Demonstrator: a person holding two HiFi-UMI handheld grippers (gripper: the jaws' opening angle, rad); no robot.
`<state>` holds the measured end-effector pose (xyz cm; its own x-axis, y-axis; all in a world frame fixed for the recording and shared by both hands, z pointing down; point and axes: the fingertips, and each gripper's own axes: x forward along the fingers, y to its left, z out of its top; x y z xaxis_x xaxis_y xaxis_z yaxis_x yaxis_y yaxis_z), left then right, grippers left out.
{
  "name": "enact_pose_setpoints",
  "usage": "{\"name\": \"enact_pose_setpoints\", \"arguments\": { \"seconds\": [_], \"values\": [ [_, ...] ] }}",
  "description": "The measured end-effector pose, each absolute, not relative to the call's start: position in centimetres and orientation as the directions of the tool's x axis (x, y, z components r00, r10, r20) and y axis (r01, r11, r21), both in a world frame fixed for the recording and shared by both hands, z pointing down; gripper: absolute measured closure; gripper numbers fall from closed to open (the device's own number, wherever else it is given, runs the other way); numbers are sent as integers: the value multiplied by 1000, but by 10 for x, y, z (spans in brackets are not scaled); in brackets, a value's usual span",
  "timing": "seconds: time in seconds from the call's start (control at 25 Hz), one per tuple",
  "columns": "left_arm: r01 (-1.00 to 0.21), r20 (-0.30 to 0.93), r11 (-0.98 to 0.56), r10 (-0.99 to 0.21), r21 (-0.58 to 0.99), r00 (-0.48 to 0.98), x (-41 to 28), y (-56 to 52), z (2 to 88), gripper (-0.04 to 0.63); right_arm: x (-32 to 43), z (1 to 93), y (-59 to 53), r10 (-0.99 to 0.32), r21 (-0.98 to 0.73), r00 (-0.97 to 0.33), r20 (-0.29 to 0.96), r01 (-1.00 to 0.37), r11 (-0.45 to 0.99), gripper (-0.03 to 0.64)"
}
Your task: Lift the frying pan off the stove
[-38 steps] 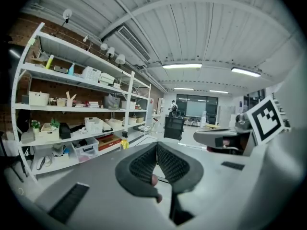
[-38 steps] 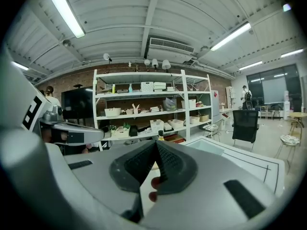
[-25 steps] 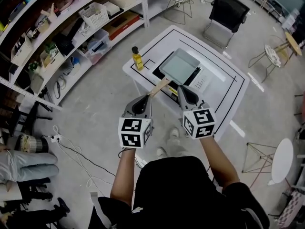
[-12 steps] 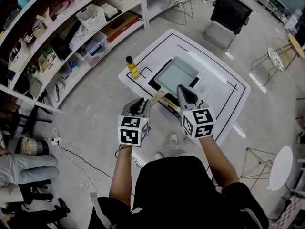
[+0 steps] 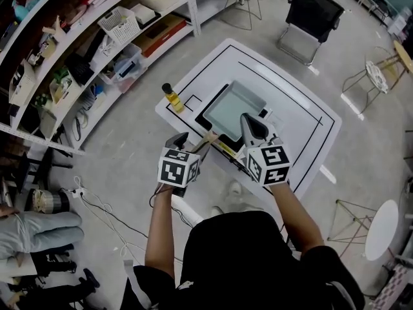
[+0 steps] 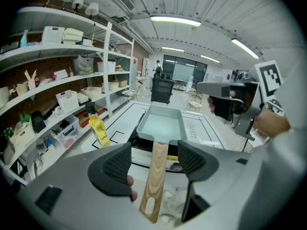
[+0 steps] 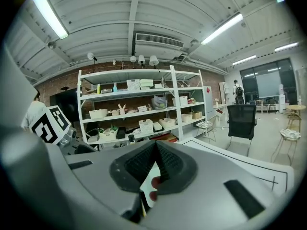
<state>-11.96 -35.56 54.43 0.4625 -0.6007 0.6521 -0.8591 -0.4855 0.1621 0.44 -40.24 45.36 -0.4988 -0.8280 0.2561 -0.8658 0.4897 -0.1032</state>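
Note:
A pale rectangular frying pan (image 5: 235, 105) sits on the black stove (image 5: 201, 115) on the white table. Its wooden handle (image 5: 208, 141) points toward me. In the left gripper view the pan (image 6: 160, 123) lies straight ahead and the handle (image 6: 154, 176) runs between the two jaws. My left gripper (image 6: 154, 159) is opening, and there is a gap between each pad and the handle. In the head view my left gripper (image 5: 184, 141) is at the handle's end. My right gripper (image 5: 253, 126) hovers by the pan's near right corner. The right gripper (image 7: 154, 164) is shut with nothing in it.
A yellow oil bottle (image 5: 171, 97) stands at the table's left corner, left of the stove. The table (image 5: 303, 128) carries black line markings. Shelves (image 5: 77, 44) full of boxes line the left side. A black chair (image 5: 306, 15) stands beyond the table.
The left jaws, narrow around the handle before, now stand spread apart. The left gripper has drawn back toward me a little. The right gripper stays shut beside the pan.

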Motion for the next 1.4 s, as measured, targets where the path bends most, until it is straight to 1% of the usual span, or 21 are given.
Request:
{"name": "enact_pose_setpoints", "arguments": {
  "seconds": [0.2, 0.36, 0.56, 0.68, 0.96, 1.08, 1.16, 1.28, 1.36, 1.4],
  "values": [
    [-837, 713, -516, -517, 183, 475, -113, -361, 569, 308, 7, 463, -413, -822, -117, -501, 270, -865, 488, 620],
    [-805, 771, -563, -424, 187, 475, -104, -362, 588, 308, 10, 470, -420, -820, -126, -500, 280, -866, 485, 620],
    [-757, 845, -635, -310, 157, 435, -97, -359, 612, 308, 15, 476, -428, -819, -132, -492, 294, -870, 475, 620],
    [-731, 874, -672, -280, 117, 397, -95, -361, 627, 308, 17, 477, -431, -819, -133, -491, 299, -871, 473, 620],
    [-710, 911, -694, -208, 119, 357, -92, -358, 641, 310, 20, 480, -435, -815, -135, -490, 309, -871, 473, 620],
    [-690, 923, -718, -197, 94, 330, -92, -359, 642, 312, 21, 480, -435, -814, -130, -490, 312, -871, 474, 620],
    [-686, 930, -718, -165, 115, 329, -90, -355, 647, 314, 22, 480, -436, -815, -123, -486, 315, -872, 473, 620],
    [-686, 936, -710, -113, 159, 334, -87, -347, 658, 340, 26, 479, -439, -819, -115, -480, 315, -875, 469, 620],
    [-681, 941, -716, -107, 151, 322, -87, -347, 659, 404, 28, 478, -439, -820, -113, -478, 315, -877, 467, 620],
    [-677, 942, -721, -105, 148, 318, -87, -346, 660, 415, 28, 478, -438, -820, -112, -476, 316, -878, 466, 620]
  ]
}}
